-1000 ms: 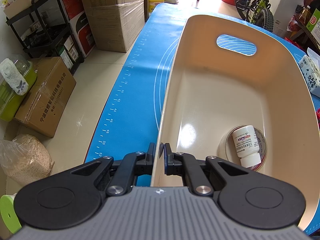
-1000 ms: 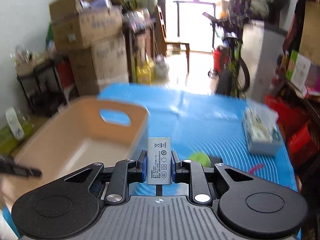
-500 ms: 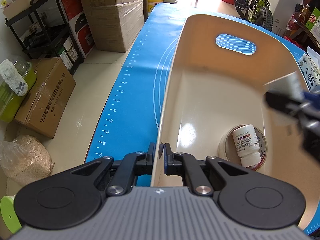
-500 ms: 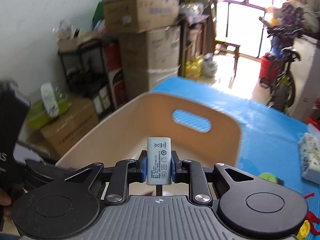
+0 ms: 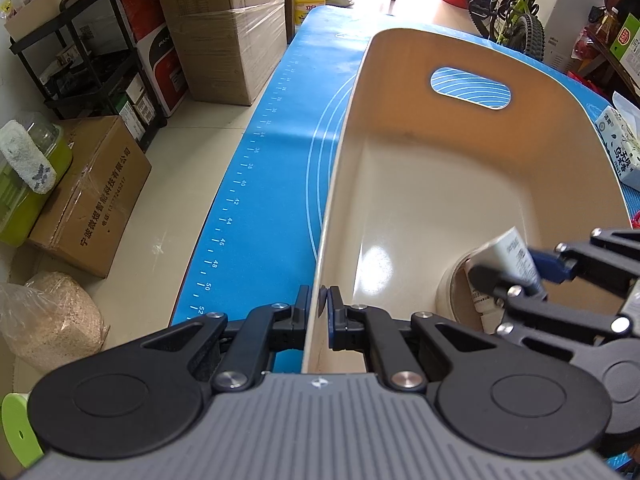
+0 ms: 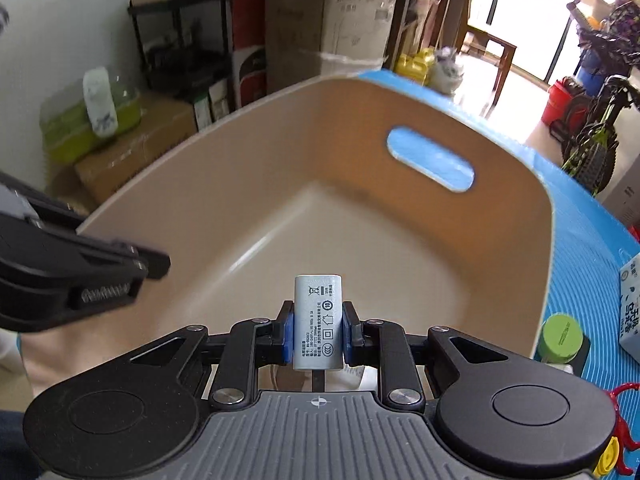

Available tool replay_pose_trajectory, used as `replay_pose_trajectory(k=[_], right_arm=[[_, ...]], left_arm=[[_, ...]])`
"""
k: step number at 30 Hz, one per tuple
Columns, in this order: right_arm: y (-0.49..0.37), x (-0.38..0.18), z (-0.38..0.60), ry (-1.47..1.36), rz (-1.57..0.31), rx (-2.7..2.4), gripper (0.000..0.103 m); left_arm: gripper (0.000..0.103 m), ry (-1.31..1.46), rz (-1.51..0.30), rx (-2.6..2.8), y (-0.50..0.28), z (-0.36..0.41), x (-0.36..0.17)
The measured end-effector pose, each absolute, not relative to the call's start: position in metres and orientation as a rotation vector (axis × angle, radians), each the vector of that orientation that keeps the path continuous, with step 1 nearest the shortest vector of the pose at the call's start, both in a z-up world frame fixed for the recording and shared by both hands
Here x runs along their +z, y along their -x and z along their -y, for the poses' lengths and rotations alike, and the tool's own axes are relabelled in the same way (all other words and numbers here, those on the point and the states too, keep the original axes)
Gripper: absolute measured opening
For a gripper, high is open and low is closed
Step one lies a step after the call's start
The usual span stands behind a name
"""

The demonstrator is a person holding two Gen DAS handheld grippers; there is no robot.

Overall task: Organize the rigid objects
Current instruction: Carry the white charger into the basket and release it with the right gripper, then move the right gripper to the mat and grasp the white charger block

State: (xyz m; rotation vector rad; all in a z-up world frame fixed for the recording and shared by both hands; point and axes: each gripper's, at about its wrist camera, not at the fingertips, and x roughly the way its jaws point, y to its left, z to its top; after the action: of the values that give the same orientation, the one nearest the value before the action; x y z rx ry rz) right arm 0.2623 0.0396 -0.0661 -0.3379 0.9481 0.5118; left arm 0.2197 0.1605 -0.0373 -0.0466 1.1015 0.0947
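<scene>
A beige plastic bin with a handle slot stands on the blue mat. My left gripper is shut on the bin's near left rim. My right gripper is shut on a small white charger block and holds it inside the bin, over its near right part. In the left wrist view the right gripper and the charger cover most of a white pill bottle lying on a round lid on the bin floor.
A tissue pack lies on the mat right of the bin. A green-capped object and a red and yellow toy lie by the bin's right side. Cardboard boxes, a black shelf and a bicycle stand on the floor around.
My right gripper has carried the charger leftward from above the mat to over and then down into the bin, near the pill bottle. The left gripper has stayed shut on the rim.
</scene>
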Motion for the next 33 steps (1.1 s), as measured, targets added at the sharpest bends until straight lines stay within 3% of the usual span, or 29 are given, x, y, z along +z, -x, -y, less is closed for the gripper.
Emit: replay_pose_trajectory(k=[5, 7, 9, 10, 23, 33], right_arm=[[-0.263, -0.069, -0.037, 0.338, -0.988, 0.517, 0.033], [-0.263, -0.067, -0.034, 0.316, -0.98, 0.519, 0.043], [-0.26, -0.06, -0.027, 0.286, -0.969, 0.525, 0.059], [-0.258, -0.055, -0.023, 0.272, -0.955, 0.526, 0.061], [-0.251, 0.009, 0.068, 0.078, -0.785, 0.42, 0.073], [-0.277, -0.003, 0.148, -0.016, -0.747, 0.158, 0.074]], left_arm=[[0.009, 0.045, -1.101, 0.094, -0.22, -0.16, -0.037], [0.009, 0.046, -1.1, 0.092, -0.22, -0.161, -0.037], [0.009, 0.049, -1.102, 0.093, -0.22, -0.162, -0.036], [0.009, 0.051, -1.102, 0.093, -0.22, -0.162, -0.036], [0.009, 0.057, -1.102, 0.091, -0.22, -0.162, -0.036], [0.009, 0.058, -1.103, 0.093, -0.22, -0.161, -0.036]])
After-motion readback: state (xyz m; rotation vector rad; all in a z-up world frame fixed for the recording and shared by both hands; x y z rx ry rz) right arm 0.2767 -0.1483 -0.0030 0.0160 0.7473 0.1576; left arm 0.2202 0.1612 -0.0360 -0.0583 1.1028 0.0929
